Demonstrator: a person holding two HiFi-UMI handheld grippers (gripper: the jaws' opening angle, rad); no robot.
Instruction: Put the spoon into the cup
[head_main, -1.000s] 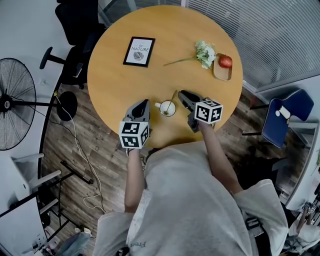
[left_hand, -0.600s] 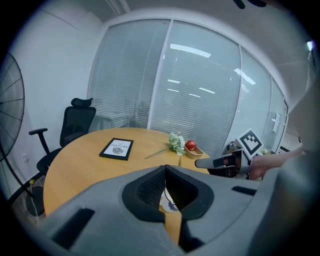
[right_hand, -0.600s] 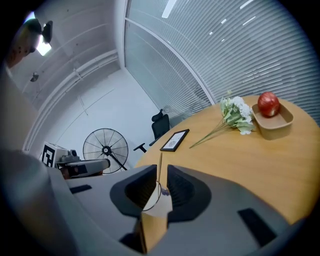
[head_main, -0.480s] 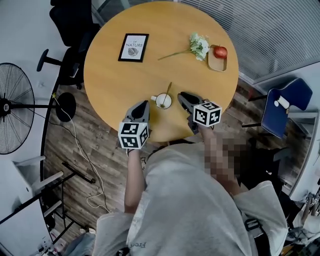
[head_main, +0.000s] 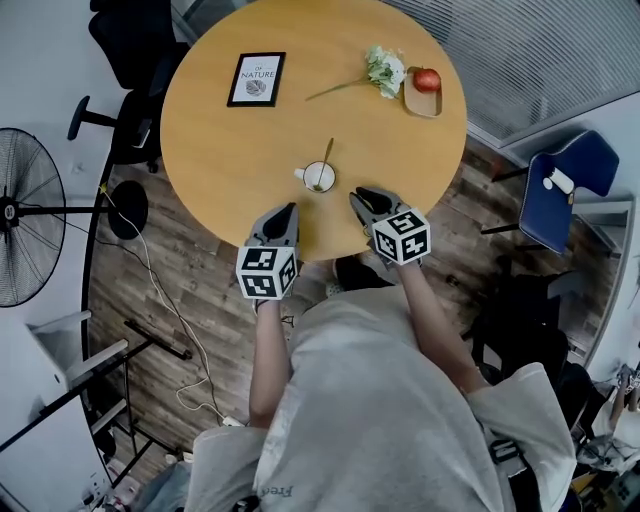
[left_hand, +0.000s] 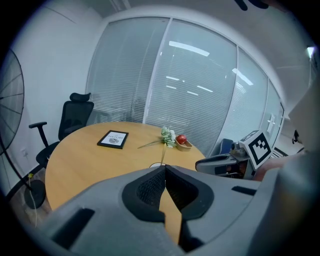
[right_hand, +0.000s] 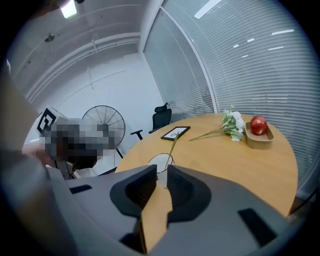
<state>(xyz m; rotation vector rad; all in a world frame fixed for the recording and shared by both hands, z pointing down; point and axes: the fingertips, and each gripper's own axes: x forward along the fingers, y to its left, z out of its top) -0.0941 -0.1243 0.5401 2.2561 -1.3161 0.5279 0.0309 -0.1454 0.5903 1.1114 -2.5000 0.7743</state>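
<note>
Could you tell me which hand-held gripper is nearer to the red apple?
Right. The right hand-held gripper has the apple ahead of it, towards the far right edge. The left hand-held gripper is farther off, left of the cup.

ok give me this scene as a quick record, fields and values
table: round, wooden
cup: white, near the table's front edge
spoon: in the cup, handle leaning out over the rim
left gripper: jaws together, empty, short of the cup
right gripper: jaws slightly apart, nothing between them, short of the cup
far side: picture frame, flower, apple on a small tray
task state: spoon already in cup
</note>
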